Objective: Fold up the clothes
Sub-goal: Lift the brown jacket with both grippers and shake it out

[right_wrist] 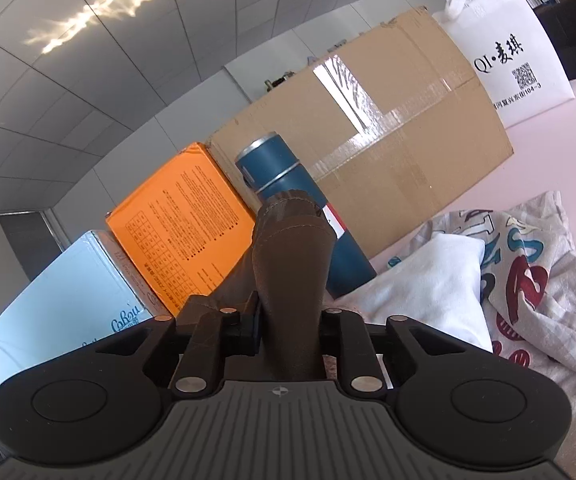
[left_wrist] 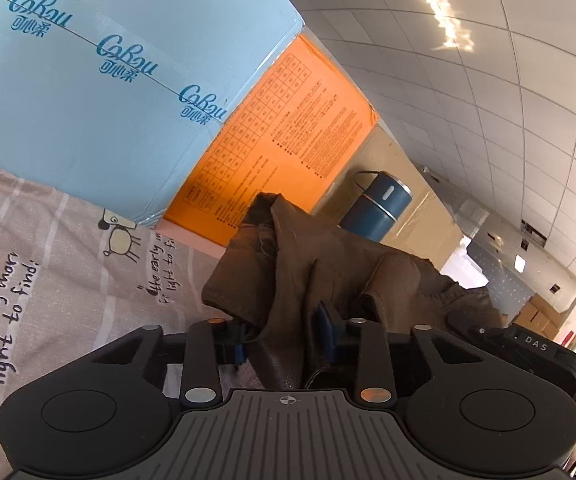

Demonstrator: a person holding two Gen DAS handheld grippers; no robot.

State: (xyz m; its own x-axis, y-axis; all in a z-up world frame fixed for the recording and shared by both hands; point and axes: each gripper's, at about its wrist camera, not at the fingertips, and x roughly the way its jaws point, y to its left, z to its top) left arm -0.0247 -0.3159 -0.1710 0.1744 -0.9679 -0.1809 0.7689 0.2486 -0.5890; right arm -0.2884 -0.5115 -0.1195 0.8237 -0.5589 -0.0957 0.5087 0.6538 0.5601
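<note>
A brown garment (left_wrist: 308, 264) rises in a bunch between both grippers. In the left wrist view my left gripper (left_wrist: 283, 340) is shut on a thick fold of it, and a blue pad (left_wrist: 326, 326) presses the cloth from the right. The rest of the garment drapes away to the right, towards a black housing marked DAS (left_wrist: 528, 346). In the right wrist view my right gripper (right_wrist: 288, 324) is shut on a rolled edge of the brown garment (right_wrist: 288, 264), which stands up between the fingers. Both grippers point roughly level.
A printed grey sheet (left_wrist: 47, 280) covers the surface on the left. At the back stand a light blue box (left_wrist: 107, 80), an orange box (right_wrist: 183, 224), a blue flask (right_wrist: 308, 216), a cardboard box (right_wrist: 388, 152) and a white bag (right_wrist: 508, 68). A white cloth (right_wrist: 428, 280) and a printed grey shirt (right_wrist: 536, 272) lie on the pink table (right_wrist: 568, 140).
</note>
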